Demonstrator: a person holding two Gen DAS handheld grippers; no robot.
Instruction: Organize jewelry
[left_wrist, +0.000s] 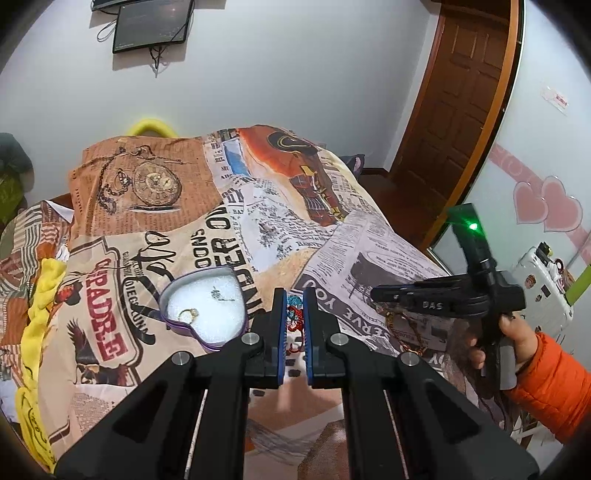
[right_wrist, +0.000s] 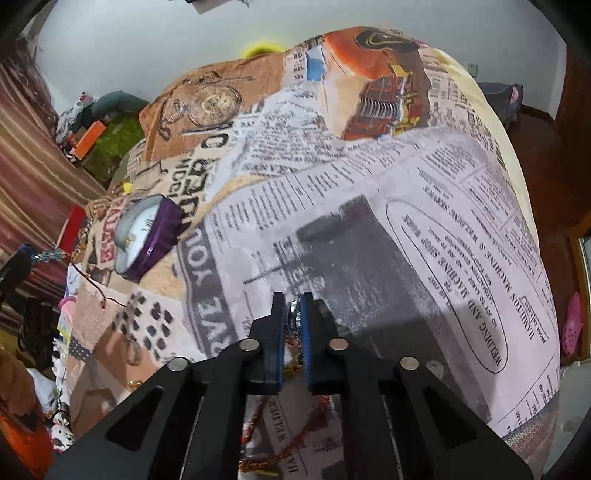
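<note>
My left gripper (left_wrist: 294, 295) is shut on a teal and red beaded bracelet (left_wrist: 294, 314), held above the bed just right of a purple heart-shaped tin (left_wrist: 204, 310). The tin has white foam holding a gold ring (left_wrist: 188, 314) and a small silver earring (left_wrist: 217, 295). My right gripper (right_wrist: 292, 299) is shut on a reddish-gold chain necklace (right_wrist: 295, 435) that hangs down below the fingers. In the left wrist view the right gripper (left_wrist: 380, 295) is at the right with the chain (left_wrist: 406, 332) dangling from it. The tin (right_wrist: 147, 236) also shows at the left of the right wrist view.
A newspaper-print bedspread (left_wrist: 258, 229) covers the bed. A yellow cloth (left_wrist: 40, 306) lies along its left edge. A wooden door (left_wrist: 461, 122) and a white suitcase (left_wrist: 543, 291) stand at the right. Clutter and a curtain (right_wrist: 33, 155) are at the left of the right wrist view.
</note>
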